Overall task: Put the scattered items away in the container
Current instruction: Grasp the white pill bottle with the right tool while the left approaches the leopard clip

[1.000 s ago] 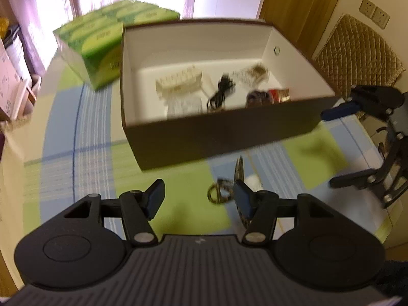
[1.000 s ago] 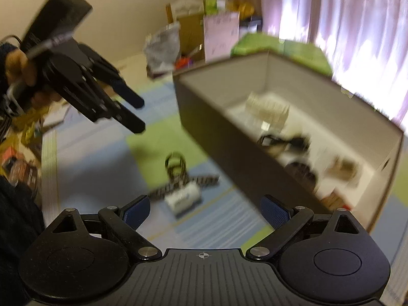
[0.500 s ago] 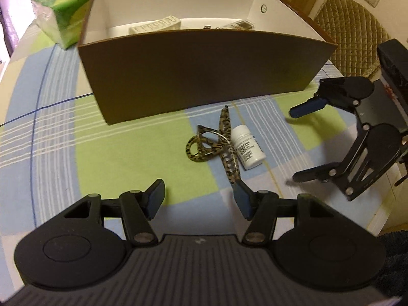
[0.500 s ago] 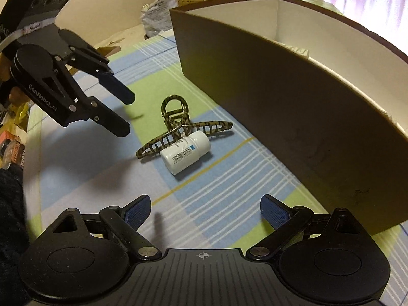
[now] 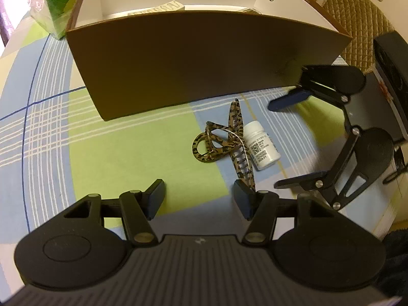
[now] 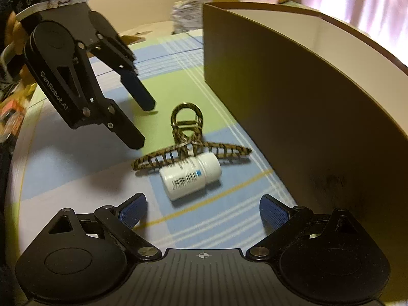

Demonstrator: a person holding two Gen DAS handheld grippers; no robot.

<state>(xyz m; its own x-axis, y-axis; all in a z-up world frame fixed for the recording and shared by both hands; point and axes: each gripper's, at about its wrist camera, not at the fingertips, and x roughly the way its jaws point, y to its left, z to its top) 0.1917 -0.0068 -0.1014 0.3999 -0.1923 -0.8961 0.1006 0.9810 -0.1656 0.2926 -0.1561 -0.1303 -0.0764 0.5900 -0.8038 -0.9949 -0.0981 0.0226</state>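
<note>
So there's a leopard-print hair claw clip (image 5: 224, 142) and a small white pill bottle (image 5: 261, 146) lying on the checked tablecloth (image 5: 114, 158) on the worktop, just outside the long brown wall of the cardboard box (image 5: 199, 61). The bottle is on its side, touching the clip's toothed side, cap end pointing toward the box. Both sit close to that wall, with a strip of bare cloth between them and it. The left hand-held gripper (image 5: 199, 199) is wide open with nothing in it; its right finger tip is right at the tail end of the clip, though I can't tell if it's actually touching. The right hand-held gripper (image 6: 202, 210) is spread open and empty too, low over the cloth just short of the bottle (image 6: 190, 176), with the box wall (image 6: 306, 107) running close along its right side. Open cloth lies on the clip's (image 6: 188, 140) far side from the box. A green tissue pack (image 5: 54, 2) sits by the box's far left corner.
</note>
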